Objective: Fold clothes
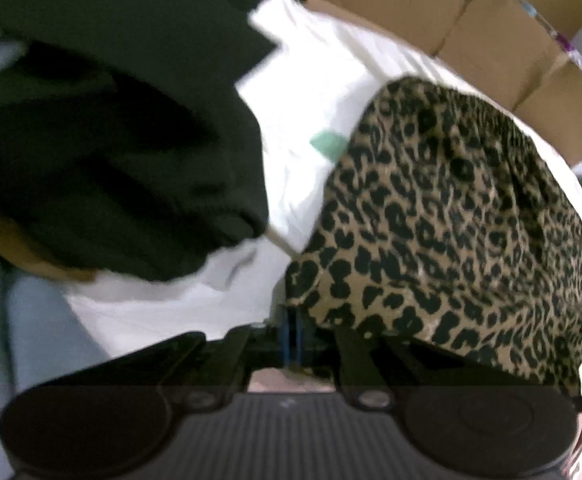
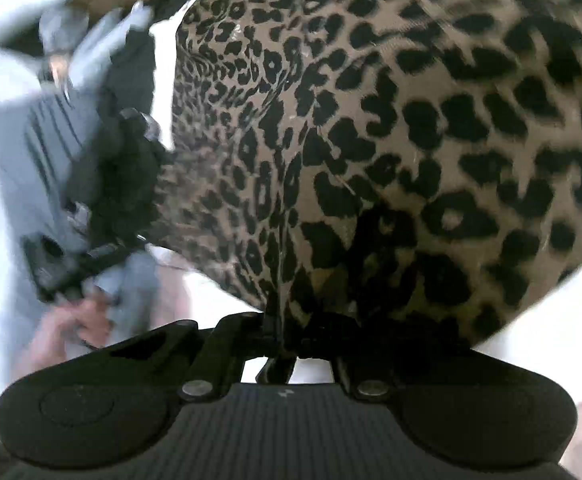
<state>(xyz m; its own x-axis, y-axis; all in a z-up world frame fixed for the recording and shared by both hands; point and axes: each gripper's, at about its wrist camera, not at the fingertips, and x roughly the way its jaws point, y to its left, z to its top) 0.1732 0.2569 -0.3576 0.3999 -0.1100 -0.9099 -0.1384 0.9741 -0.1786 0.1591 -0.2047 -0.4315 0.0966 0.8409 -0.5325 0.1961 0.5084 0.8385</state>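
Both sets of fingers are pinching shut on the leopard-print garment: left gripper clamping its edge, right gripper biting a fold. It's hanging over the white sheet, cardboard boxes sitting behind, contents unreadable.

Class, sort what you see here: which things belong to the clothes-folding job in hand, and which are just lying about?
In the job:
leopard-print garment
left gripper, shut on its edge
right gripper, shut on the garment
white surface beneath

Lying about:
black garment, heaped to the side
cardboard boxes behind
green patch on the surface
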